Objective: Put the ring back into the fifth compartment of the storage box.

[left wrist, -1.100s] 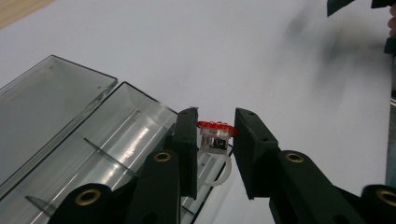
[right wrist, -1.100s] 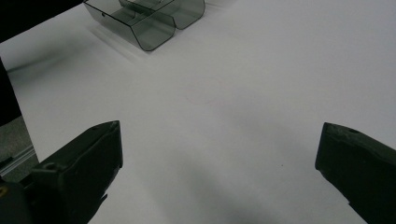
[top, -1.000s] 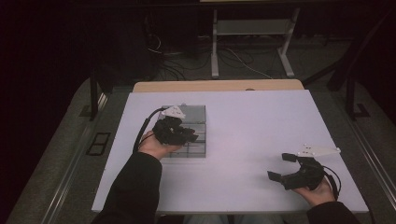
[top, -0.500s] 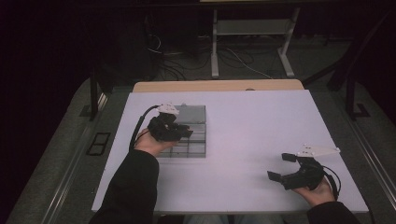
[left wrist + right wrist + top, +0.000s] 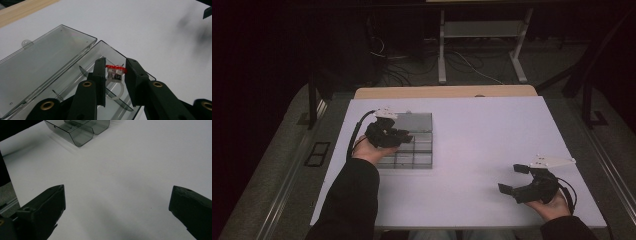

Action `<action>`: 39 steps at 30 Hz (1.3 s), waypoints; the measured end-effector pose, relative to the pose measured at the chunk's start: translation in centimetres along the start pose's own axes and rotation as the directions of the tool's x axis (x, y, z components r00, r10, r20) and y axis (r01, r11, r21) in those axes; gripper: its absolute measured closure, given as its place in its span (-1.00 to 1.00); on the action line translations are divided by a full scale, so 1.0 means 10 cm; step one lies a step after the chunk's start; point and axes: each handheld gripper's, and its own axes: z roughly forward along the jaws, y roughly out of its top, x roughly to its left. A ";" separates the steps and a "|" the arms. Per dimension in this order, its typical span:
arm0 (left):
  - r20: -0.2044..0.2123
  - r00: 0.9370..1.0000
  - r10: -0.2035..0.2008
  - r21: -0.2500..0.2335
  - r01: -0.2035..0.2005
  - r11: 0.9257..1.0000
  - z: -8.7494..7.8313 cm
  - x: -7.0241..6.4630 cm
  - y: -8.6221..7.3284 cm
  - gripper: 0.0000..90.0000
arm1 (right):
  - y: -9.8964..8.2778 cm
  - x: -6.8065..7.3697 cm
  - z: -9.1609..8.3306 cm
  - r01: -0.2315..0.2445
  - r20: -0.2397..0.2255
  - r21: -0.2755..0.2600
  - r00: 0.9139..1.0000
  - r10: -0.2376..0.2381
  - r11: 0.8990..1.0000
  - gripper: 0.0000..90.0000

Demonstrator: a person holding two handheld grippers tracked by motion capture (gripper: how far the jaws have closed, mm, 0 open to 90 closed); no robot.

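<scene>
A clear grey compartment box [image 5: 421, 150] lies open on the left half of the white table, its lid [image 5: 45, 57] folded flat behind it. My left gripper [image 5: 115, 63] hangs over the box's compartments and is shut on a small ring [image 5: 114, 74] with a red top and a clear plastic band. In the high view the left gripper [image 5: 399, 135] sits over the box's left part. My right gripper [image 5: 510, 178] rests near the table's front right, jaws wide apart with nothing between them. In the right gripper view it [image 5: 117, 195] points across bare table toward the box [image 5: 80, 130].
The white table top [image 5: 482, 135] stretches between the box and the right hand. A wooden strip [image 5: 447, 91] runs along the far edge. Beyond it stand a white metal frame [image 5: 482, 30] and cables on the dark floor.
My left hand has shifted a little to the left and away over the box, still gripping the ring. The right hand has stayed put.
</scene>
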 end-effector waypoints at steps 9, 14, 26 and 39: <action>-0.019 1.000 -0.022 0.010 0.022 1.000 0.03 0.08 -0.03 0.55 | 0.00 0.00 0.00 0.002 0.000 0.002 1.000 -0.002 1.000 -1.00; -0.030 0.999 -0.034 0.018 0.035 0.999 0.06 0.13 -0.05 0.55 | 0.00 0.00 0.00 0.000 0.001 0.004 1.000 0.000 1.000 -1.00; -0.035 0.999 -0.042 0.056 0.044 0.997 0.20 0.23 -0.08 0.55 | -0.01 0.00 0.00 0.003 0.006 0.006 1.000 -0.003 1.000 -1.00; -0.039 0.996 -0.075 0.098 0.078 0.992 0.40 0.36 -0.14 0.55 | -0.01 -0.01 0.00 0.001 0.007 0.007 1.000 -0.001 1.000 -1.00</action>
